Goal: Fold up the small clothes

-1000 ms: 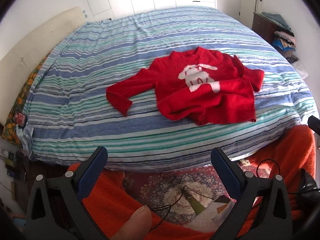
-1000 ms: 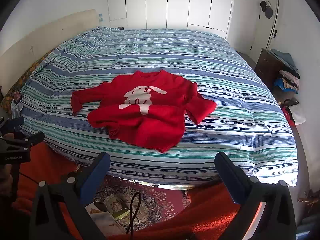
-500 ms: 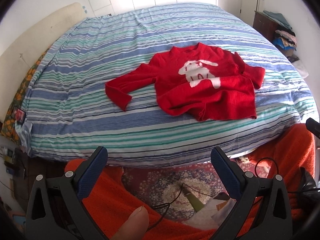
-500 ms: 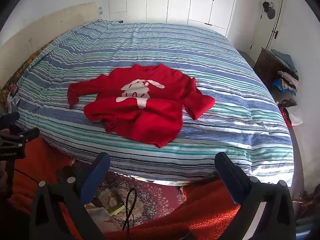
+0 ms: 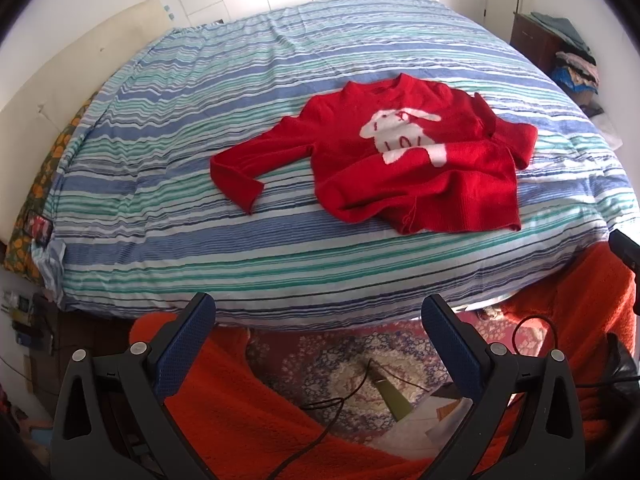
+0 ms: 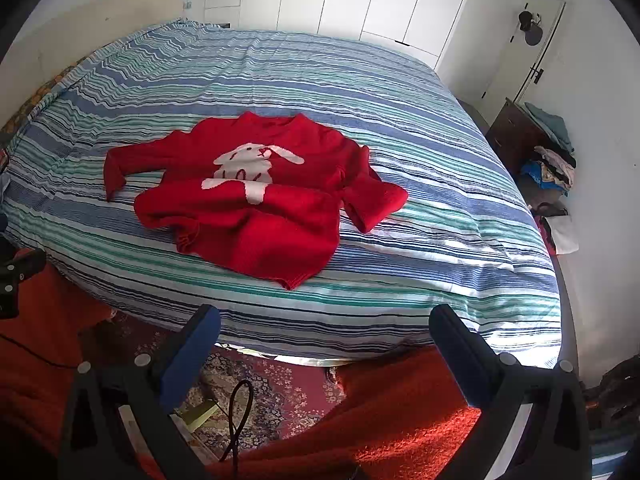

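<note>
I see the red sweater point(image 5: 404, 168) lying rumpled on the striped bed point(image 5: 240, 128). My left gripper point(image 5: 318, 320) and right gripper point(image 6: 324, 328) hang short of it, fingers spread apart, holding nothing.

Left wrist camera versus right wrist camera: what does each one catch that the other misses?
Only the left view shows the orange flowered cloth along the bed's left edge and the olive-green pointed object on the patterned rug. Only the right view shows the white door with its dark round hanging item. Both show the red knitted sweater with a white rabbit lying unfolded on the blue-and-green striped bedspread, and open jaws holding nothing.
</note>
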`<state>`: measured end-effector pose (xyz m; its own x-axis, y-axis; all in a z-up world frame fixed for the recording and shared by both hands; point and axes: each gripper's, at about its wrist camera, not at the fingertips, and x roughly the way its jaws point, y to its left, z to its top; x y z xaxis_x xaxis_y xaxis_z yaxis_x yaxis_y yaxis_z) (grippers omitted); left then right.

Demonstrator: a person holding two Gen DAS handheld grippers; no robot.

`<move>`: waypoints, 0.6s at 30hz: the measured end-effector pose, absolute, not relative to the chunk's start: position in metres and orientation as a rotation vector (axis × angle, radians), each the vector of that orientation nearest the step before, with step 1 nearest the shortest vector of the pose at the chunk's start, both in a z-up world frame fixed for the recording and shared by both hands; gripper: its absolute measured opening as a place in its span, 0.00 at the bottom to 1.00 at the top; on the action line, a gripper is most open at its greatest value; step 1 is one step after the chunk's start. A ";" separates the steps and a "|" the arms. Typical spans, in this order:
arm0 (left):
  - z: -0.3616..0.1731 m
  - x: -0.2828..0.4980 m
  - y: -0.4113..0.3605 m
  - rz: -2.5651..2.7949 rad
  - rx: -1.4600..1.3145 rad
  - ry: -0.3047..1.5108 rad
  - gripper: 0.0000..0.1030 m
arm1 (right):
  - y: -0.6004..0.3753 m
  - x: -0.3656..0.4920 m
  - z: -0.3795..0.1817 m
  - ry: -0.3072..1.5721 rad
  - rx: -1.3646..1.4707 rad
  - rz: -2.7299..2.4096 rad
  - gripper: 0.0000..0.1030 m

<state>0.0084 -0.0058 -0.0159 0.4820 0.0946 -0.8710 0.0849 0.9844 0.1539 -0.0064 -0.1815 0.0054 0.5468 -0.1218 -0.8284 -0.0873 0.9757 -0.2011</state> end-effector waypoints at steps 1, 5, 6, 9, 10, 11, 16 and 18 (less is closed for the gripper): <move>-0.016 0.009 -0.006 0.005 0.185 1.071 1.00 | -0.181 -0.006 0.005 0.995 -0.233 -0.019 1.00; -0.019 0.011 -0.007 0.002 0.185 1.082 1.00 | -0.180 -0.005 0.002 0.995 -0.246 -0.023 1.00; -0.019 0.011 -0.007 0.001 0.186 1.084 1.00 | -0.180 -0.005 0.002 0.995 -0.247 -0.024 1.00; -0.020 0.011 -0.008 -0.003 0.186 1.088 1.00 | -0.181 -0.005 0.001 0.998 -0.253 -0.033 1.00; -0.020 0.011 -0.008 -0.003 0.186 1.088 1.00 | -0.182 -0.005 0.000 0.998 -0.256 -0.036 1.00; -0.020 0.010 -0.008 -0.003 0.185 1.088 1.00 | -0.182 -0.005 0.000 0.999 -0.260 -0.039 1.00; -0.021 0.010 -0.008 -0.005 0.184 1.084 1.00 | -0.182 -0.005 -0.001 0.998 -0.262 -0.042 1.00; -0.021 0.009 -0.009 -0.008 0.184 1.082 1.00 | -0.182 -0.005 -0.001 0.997 -0.263 -0.044 1.00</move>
<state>0.0090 -0.0088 -0.0206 0.4707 0.0832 -0.8784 0.0964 0.9847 0.1449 -0.0050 -0.1817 -0.0012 0.5445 -0.1564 -0.8240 -0.0836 0.9675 -0.2388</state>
